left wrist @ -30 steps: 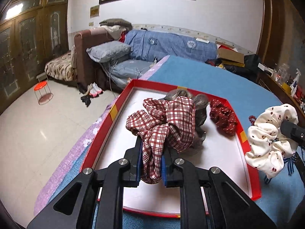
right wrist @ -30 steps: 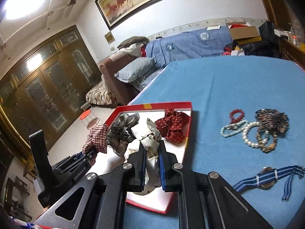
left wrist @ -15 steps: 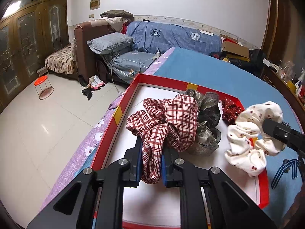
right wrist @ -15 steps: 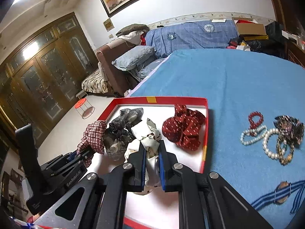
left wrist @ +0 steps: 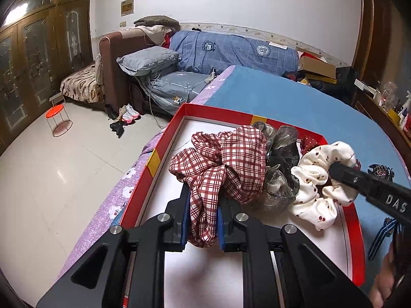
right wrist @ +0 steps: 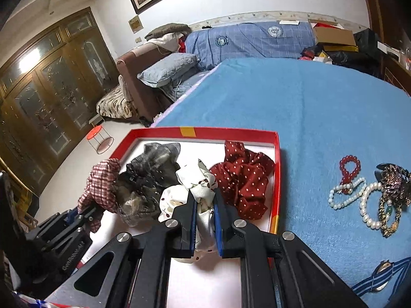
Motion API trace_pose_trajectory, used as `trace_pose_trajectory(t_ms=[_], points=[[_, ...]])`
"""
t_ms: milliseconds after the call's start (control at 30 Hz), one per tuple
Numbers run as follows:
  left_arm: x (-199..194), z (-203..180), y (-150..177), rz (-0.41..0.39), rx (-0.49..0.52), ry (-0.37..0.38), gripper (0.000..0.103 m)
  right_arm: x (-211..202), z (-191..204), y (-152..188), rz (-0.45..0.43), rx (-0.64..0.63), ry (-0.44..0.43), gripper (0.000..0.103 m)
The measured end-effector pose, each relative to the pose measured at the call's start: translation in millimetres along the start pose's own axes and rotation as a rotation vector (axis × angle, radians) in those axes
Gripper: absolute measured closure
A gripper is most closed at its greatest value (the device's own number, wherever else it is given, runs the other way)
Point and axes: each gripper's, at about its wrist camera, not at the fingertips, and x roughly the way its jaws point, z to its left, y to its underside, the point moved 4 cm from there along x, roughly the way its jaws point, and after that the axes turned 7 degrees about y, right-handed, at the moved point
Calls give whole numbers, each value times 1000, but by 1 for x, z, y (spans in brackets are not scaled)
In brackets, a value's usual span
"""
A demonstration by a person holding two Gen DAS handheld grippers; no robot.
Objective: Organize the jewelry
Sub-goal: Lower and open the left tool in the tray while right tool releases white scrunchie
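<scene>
Red-rimmed tray (right wrist: 277, 169), contents left to right: left gripper (left wrist: 201, 220) is clamping the plaid scrunchie (left wrist: 226, 164) near the left wall; a grey scrunchie (right wrist: 151, 172) is lying beside it; right gripper (right wrist: 205, 220) is pinching the cream cherry-print scrunchie (right wrist: 197, 179); a red dotted scrunchie (right wrist: 244, 179) is crowding the right rim. White floor is showing along the near edge (room to move). Bead bracelets (right wrist: 359, 192) are lying right of the tray on the blue bedspread (right wrist: 295, 102).

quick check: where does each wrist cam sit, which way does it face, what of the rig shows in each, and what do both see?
Left wrist: on the left claw, looking down its fingers over the red tray at the plaid scrunchie it grips; right claw enters at right.
Right wrist: on the right claw, gripping the cream scrunchie; left claw at lower left.
Shared: tray, scrunchies, blue bedspread.
</scene>
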Motion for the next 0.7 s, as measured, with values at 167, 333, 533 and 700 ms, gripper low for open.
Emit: trace_pose_trajectory(t_ms=[167, 333, 533, 700], points=[[6, 3, 0, 10, -3, -10, 88, 7, -1, 2, 16, 2, 4, 90], [10, 4, 1, 23, -6, -16, 88, 12, 1, 6, 29, -6, 0, 89], [9, 2, 0, 21, -4, -14, 84, 9, 1, 3, 23, -3, -4, 86], [11, 3, 1, 30, -1, -16, 82, 9, -4, 4, 22, 14, -11, 86]])
